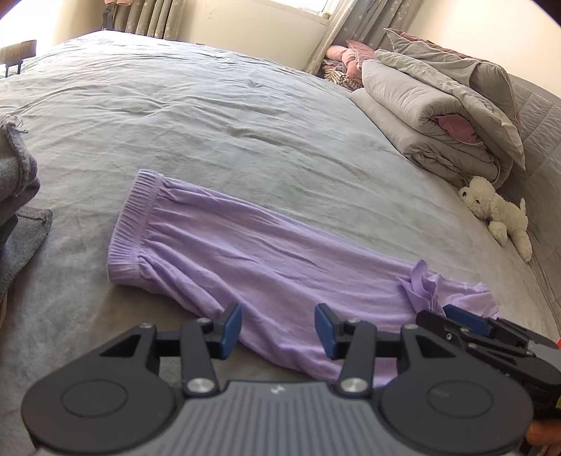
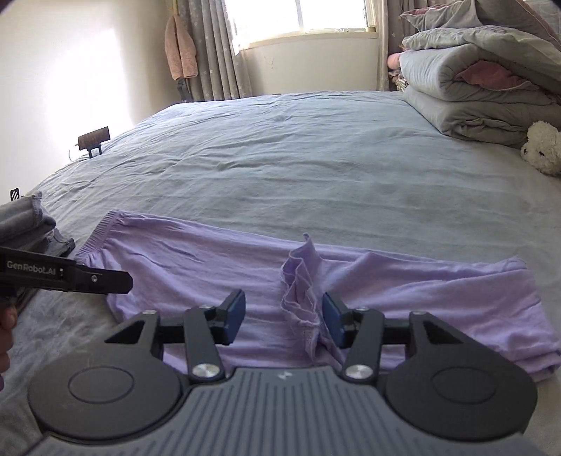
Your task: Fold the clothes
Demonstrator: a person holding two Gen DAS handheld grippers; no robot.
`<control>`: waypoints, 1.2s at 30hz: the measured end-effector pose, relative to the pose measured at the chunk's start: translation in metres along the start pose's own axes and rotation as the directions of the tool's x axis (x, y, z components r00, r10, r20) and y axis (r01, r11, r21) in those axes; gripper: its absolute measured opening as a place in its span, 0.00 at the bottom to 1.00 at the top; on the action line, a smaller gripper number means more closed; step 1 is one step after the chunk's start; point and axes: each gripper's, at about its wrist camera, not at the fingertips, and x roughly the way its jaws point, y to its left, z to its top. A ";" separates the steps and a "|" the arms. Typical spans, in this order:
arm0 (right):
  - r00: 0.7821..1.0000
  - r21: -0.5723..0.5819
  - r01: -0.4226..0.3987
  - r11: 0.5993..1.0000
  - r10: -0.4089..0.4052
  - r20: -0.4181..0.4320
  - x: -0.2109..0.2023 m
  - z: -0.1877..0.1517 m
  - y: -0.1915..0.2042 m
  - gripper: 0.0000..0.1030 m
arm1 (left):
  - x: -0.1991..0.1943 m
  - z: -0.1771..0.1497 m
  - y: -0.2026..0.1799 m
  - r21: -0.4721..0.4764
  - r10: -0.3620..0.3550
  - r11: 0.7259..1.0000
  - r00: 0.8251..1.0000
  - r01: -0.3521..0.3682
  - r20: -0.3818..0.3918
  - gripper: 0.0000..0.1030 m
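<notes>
Lilac pants (image 1: 245,252) lie flat across the grey bed sheet (image 1: 210,115), with the elastic waistband (image 1: 131,224) at the left. A crumpled ridge of cloth (image 2: 301,291) stands up near the middle of the pants (image 2: 196,259). My left gripper (image 1: 278,329) is open just above the near edge of the pants, holding nothing. My right gripper (image 2: 283,317) is open too, and the ridge stands between its fingers, close to the right pad (image 2: 331,321). From the left wrist it shows low at the right (image 1: 452,315). The left gripper's tip (image 2: 119,280) enters the right wrist view from the left.
Folded grey quilts (image 1: 431,115) are stacked at the right by the headboard, with a white plush toy (image 1: 498,214) beside them. Grey folded clothes (image 1: 17,196) lie at the bed's left edge. Curtains and a window (image 2: 301,17) stand beyond the bed.
</notes>
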 end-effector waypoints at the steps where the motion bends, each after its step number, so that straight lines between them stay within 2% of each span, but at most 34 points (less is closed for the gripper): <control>1: 1.000 -0.006 -0.007 1.000 0.007 0.013 -0.005 0.002 -0.001 0.58 | 0.000 0.000 0.000 -0.002 -0.003 1.000 1.000 0.003 0.000 0.47; 3: 1.000 -0.030 -0.007 1.000 0.008 0.025 -0.012 0.006 -0.002 0.58 | 0.000 0.000 -0.001 -0.005 -0.011 1.000 1.000 0.011 0.000 0.47; 8: 1.000 -0.125 -0.007 0.992 0.005 -0.010 -0.007 0.000 -0.003 0.58 | 0.001 -0.002 -0.003 -0.003 -0.025 1.000 1.000 0.025 -0.008 0.47; 10: 1.000 -0.205 -0.022 0.978 0.019 -0.017 -0.005 -0.005 0.005 0.58 | 0.001 -0.002 -0.004 -0.005 -0.029 1.000 1.000 0.029 -0.009 0.47; 12: 1.000 -0.318 -0.021 0.948 0.017 -0.017 -0.002 -0.013 0.019 0.58 | 0.000 -0.002 -0.003 -0.005 -0.030 1.000 1.000 0.030 -0.007 0.47; 14: 1.000 -0.372 -0.020 0.928 0.010 -0.029 0.003 -0.018 0.027 0.58 | 0.000 -0.002 -0.003 -0.012 -0.033 0.999 0.999 0.033 -0.008 0.47; 15: 0.999 -0.399 -0.020 0.917 0.007 -0.035 0.005 -0.020 0.032 0.55 | 0.000 -0.002 -0.002 -0.017 -0.037 0.999 0.999 0.037 -0.010 0.47; 16: 0.999 -0.399 0.000 0.917 -0.021 -0.049 0.010 -0.021 0.031 0.37 | 0.000 -0.001 -0.002 -0.021 -0.042 0.999 0.999 0.042 -0.011 0.47; 17: 0.997 -0.399 0.020 0.917 -0.049 -0.064 0.014 -0.022 0.031 0.25 | 0.000 -0.001 -0.002 -0.022 -0.045 0.999 0.999 0.045 -0.010 0.47; 18: 0.994 -0.377 0.042 0.925 -0.077 -0.077 0.019 -0.021 0.026 0.11 | -0.001 -0.001 -0.003 -0.022 -0.048 0.999 0.999 0.048 -0.010 0.47; 19: 0.993 -0.339 0.046 0.940 -0.079 -0.086 0.021 -0.020 0.019 0.09 | -0.001 -0.001 -0.004 -0.019 -0.049 0.999 0.999 0.049 -0.009 0.47; 23: 0.996 -0.132 0.001 0.991 -0.013 -0.085 0.014 -0.006 -0.004 0.06 | -0.002 -0.002 -0.007 -0.020 -0.069 0.997 0.998 0.068 -0.013 0.47; 24: 0.997 -0.046 -0.033 0.998 0.029 -0.077 0.010 -0.002 -0.011 0.06 | -0.002 -0.002 -0.006 -0.046 -0.090 0.995 0.996 0.089 -0.022 0.47; 27: 0.994 0.142 -0.095 0.985 0.101 -0.039 0.000 0.006 -0.028 0.06 | -0.002 -0.003 -0.003 -0.133 -0.162 0.979 0.986 0.155 -0.044 0.47; 29: 0.991 0.244 -0.127 0.962 0.133 -0.012 -0.005 0.010 -0.037 0.06 | -0.001 -0.005 0.002 -0.274 -0.257 0.932 0.965 0.235 -0.045 0.52; 30: 0.991 0.248 -0.130 0.960 0.136 -0.008 -0.007 0.011 -0.036 0.06 | 0.000 -0.006 0.003 -0.339 -0.297 0.902 0.954 0.268 -0.038 0.54; 33: 0.990 0.259 -0.139 0.956 0.143 0.003 -0.011 0.013 -0.035 0.06 | 0.004 -0.010 -0.010 -0.441 -0.351 0.843 0.936 0.308 -0.019 0.61; 35: 0.989 0.266 -0.145 0.953 0.148 0.011 -0.014 0.014 -0.034 0.06 | 0.011 -0.009 -0.025 -0.464 -0.371 0.825 0.929 0.322 -0.015 0.70; 36: 0.989 0.270 -0.148 0.951 0.150 0.015 -0.015 0.014 -0.033 0.06 | 0.016 -0.009 -0.033 -0.476 -0.382 0.815 0.924 0.330 -0.014 0.71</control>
